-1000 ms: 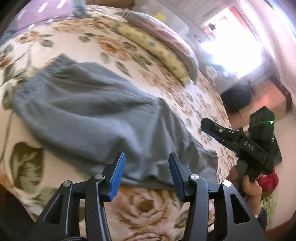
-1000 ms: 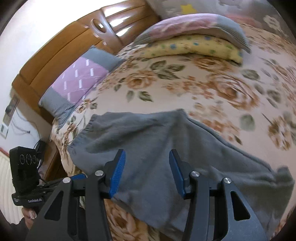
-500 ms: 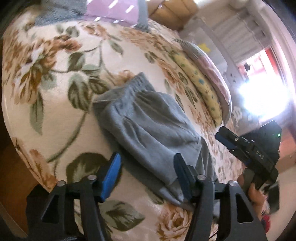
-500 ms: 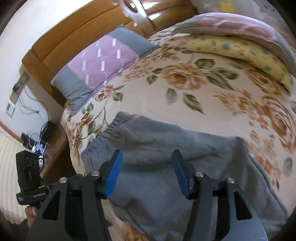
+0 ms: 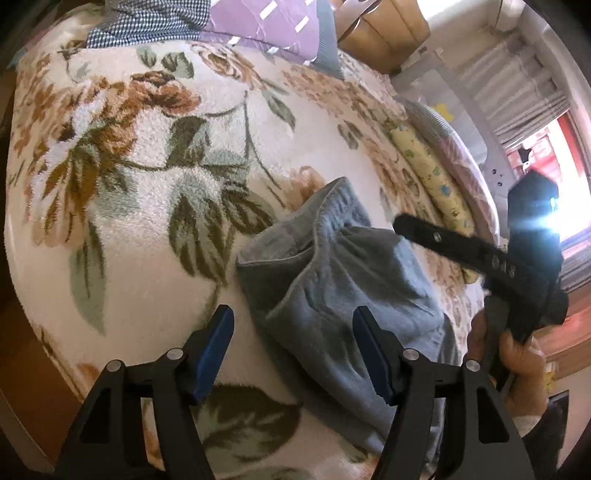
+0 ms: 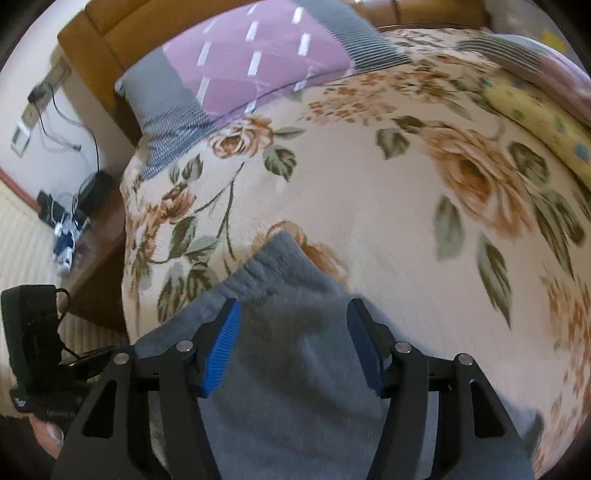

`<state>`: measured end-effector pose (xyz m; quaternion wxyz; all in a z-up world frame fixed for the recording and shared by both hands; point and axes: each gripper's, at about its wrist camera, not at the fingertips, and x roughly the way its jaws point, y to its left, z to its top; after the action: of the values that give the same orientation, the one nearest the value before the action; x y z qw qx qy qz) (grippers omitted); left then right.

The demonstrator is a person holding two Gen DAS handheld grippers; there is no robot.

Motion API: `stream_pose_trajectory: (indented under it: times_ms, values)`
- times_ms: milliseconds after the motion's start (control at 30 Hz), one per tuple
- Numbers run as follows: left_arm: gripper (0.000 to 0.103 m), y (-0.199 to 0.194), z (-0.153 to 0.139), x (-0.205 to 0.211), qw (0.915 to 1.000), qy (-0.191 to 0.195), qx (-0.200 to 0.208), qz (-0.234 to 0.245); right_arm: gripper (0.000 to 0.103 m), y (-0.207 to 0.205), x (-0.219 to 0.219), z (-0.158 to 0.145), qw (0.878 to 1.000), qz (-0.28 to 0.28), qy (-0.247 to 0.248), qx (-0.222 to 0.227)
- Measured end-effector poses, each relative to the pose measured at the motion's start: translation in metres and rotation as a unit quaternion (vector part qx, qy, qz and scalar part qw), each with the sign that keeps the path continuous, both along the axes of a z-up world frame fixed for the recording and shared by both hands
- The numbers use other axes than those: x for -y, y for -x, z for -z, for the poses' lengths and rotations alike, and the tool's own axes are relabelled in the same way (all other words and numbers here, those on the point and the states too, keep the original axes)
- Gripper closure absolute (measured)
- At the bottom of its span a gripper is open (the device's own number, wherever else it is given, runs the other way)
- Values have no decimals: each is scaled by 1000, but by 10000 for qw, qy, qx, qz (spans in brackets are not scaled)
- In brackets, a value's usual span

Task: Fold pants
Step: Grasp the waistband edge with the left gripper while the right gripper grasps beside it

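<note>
**Grey pants bunched on the floral bed, both grippers spread above them**

In the left wrist view the grey pants point(image 5: 343, 288) lie in a rumpled heap at centre right of the frame, on the cream floral blanket point(image 5: 147, 155) that covers the bed. Their elastic waistband points toward the upper middle, and a folded-back flap with a light seam edge sits at the heap's left side. The left gripper point(image 5: 291, 343) fills the bottom of the frame with its blue-padded fingers point(image 5: 216, 339) spread wide; the left pad is over bare blanket, the right pad over the pants' lower right part, and nothing is pinched between them. At the right edge the right gripper point(image 5: 476, 254) shows as a black bar above the cloth, held by a hand point(image 5: 517, 354) at lower right; from here I cannot tell how its fingers stand.

The right wrist view answers that: the right gripper point(image 6: 293, 347) has its fingers point(image 6: 225, 347) spread apart, with the pants point(image 6: 295, 354) filling the gap and running down to the bottom edge. Whether the pads touch the cloth cannot be told. The gathered waistband sits just above the fingertips. A purple and grey pillow point(image 6: 251, 62) lies at the upper left against a wooden headboard point(image 6: 92, 29), and a yellow dotted pillow point(image 6: 543, 122) sits at the right edge
</note>
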<state>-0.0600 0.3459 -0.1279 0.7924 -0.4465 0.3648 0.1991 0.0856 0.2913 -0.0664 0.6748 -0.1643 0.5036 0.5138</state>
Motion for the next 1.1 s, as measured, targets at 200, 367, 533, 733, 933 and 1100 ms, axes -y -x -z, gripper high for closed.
stream_pose_trajectory:
  times_ms: [200, 367, 533, 733, 933, 1100]
  values:
    - [34, -5, 16, -8, 9999, 58, -20, -89, 42, -9, -44, 21, 9989, -353, 308, 14]
    - [36, -20, 18, -5, 9991, -350, -227, -40, 46, -12, -73, 52, 9978, -369, 548, -104]
    - [76, -26, 13, -1, 9975, -641, -208, 223, 91, -13, -61, 45, 9988, -105, 276, -390]
    - [80, -17, -19, 12, 9967, -723, 224, 307, 92, -10, -23, -5, 9988, 113, -391, -269]
    - [80, -23, -62, 41, 9925, -904, 581, 590, 92, -11, 20, -44, 9951, 463, -847, -229]
    - [80, -34, -83, 70, 9880, -944, 796, 926, 92, -14, 70, -68, 9887, 852, -1189, -327]
